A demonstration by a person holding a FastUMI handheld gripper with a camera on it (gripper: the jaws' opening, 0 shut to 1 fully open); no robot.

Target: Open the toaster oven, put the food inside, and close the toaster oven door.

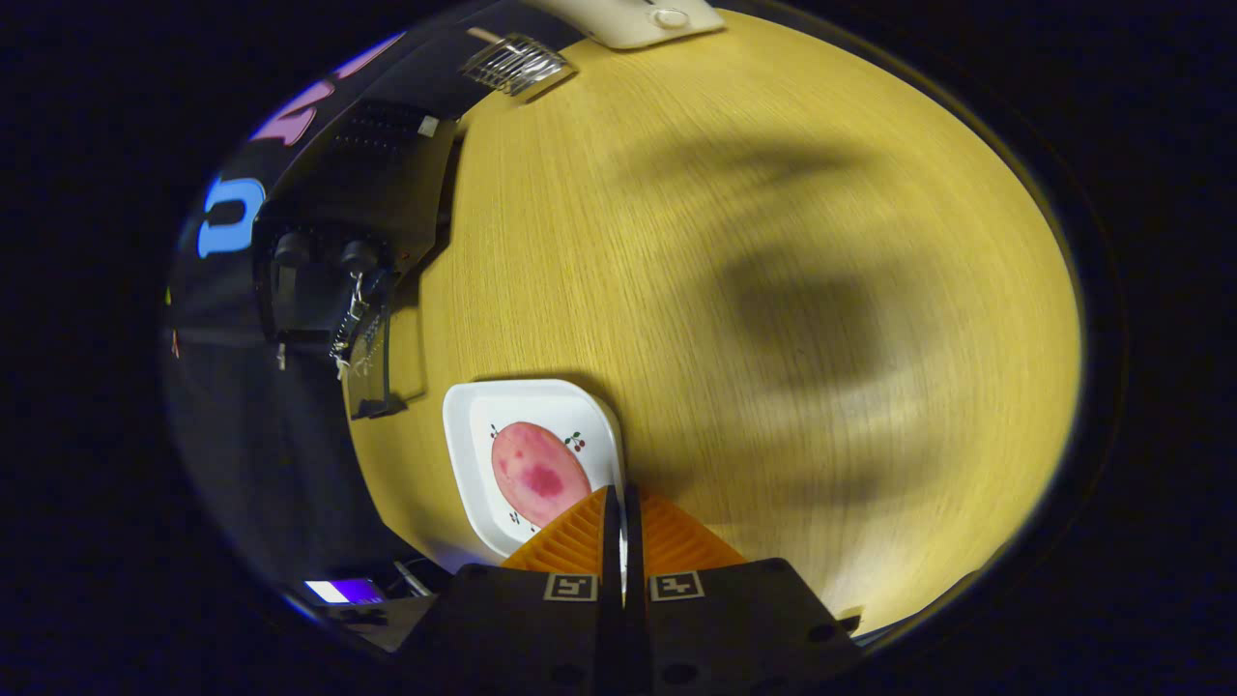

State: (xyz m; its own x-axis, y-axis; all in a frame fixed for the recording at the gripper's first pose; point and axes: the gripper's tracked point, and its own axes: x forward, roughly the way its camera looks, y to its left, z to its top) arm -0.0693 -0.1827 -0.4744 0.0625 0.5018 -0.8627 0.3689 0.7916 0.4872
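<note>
Gripper view, gripper [623, 503]: fingers are lying pressed together, only a thin slit between them, nothing held; they are overlapping the plate's near rim.
Gripper view, plate [464, 435]: white, square, sitting on the wooden table [773, 242]; the landmark here.
Gripper view, food [539, 474]: a pink slice is resting on the plate, just ahead of the fingers and to one side.
Gripper view, toaster oven [372, 193]: black, standing beyond the plate at the table's edge; whether its door is open is unclear.
Risk: closed fingers are likely pushing the plate or sliding over the flat, thin food instead of grasping it.
</note>
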